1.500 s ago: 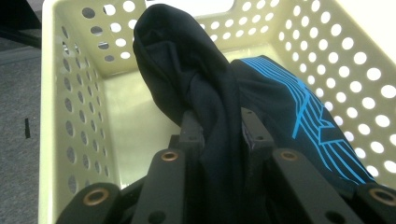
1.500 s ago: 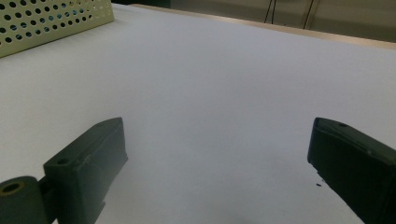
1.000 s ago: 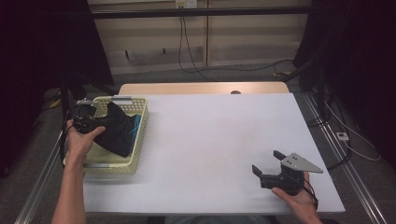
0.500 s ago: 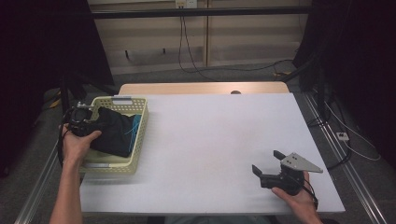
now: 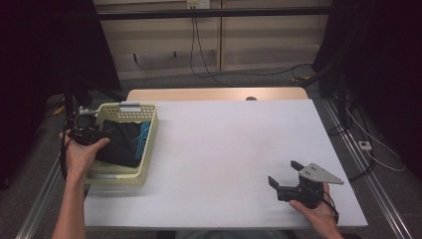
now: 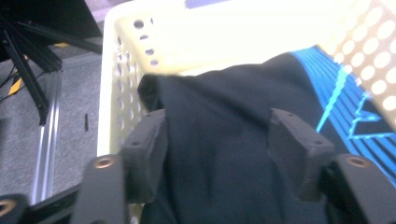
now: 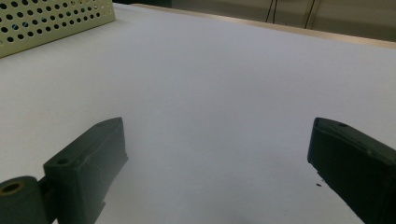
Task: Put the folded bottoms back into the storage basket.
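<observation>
My left gripper (image 5: 102, 133), jaws just opening, straddles the black garment (image 6: 224, 154) in the basket (image 5: 149, 144) at nine o'clock. My right gripper (image 5: 286, 177) rests wide open at four o'clock.

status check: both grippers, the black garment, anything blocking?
Left gripper jaws just opening, black garment loose between them, lying in the basket. Right gripper open, empty, low over the table. Nothing in the way.

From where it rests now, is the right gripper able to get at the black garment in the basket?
Probably not without moving across. The right gripper sits open at the table's near right corner; the black garment lies in the basket at the far left, under the left gripper.
</observation>
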The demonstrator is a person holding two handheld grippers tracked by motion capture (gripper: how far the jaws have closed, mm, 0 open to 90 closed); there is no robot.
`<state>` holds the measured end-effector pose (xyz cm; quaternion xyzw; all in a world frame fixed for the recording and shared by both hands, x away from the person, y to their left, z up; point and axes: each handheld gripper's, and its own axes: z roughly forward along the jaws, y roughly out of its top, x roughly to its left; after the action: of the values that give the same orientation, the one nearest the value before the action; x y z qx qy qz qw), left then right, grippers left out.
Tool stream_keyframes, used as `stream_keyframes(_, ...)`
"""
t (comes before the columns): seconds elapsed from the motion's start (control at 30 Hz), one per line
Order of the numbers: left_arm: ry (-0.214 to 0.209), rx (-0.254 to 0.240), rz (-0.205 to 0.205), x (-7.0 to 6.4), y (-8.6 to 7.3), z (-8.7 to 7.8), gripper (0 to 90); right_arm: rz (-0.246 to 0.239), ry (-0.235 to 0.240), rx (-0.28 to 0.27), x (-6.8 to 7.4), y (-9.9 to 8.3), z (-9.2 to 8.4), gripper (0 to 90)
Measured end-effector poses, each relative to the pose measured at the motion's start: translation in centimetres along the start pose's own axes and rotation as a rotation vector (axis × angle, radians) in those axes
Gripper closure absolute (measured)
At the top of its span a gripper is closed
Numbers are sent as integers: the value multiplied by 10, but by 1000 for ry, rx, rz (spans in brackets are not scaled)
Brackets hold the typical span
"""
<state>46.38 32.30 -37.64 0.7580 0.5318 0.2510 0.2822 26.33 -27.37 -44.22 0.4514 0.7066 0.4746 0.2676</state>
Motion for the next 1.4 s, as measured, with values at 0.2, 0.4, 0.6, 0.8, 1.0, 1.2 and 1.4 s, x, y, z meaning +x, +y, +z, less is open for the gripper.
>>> stream_keyframes(0.2, -28, -20, -25, -6, 0, 7, 230, 0, -1, -4, 0, 0, -1, 42)
stream_keyframes(0.4, -61, -38, -20, -12, 0, 10, 123, 1, 1, -6, -1, 0, 0, 42)
stream_keyframes(0.6, -112, -68, -17, -21, 3, 3, 62, -7, 16, -15, 0, 0, -2, 41)
stream_keyframes(0.8, -127, -114, 54, -29, 3, -8, 57, 10, 4, -17, -3, -1, -2, 41)
stream_keyframes(1.0, -137, -172, 47, -32, 1, -17, 55, 13, -6, -18, -4, -2, -4, 39)
stream_keyframes(1.2, -171, -205, 55, -36, -3, -26, 57, 13, -14, -18, -4, -2, -4, 39)
stream_keyframes(1.4, -152, -238, 52, -37, -10, -35, 57, 7, -15, -14, -2, -1, -4, 39)
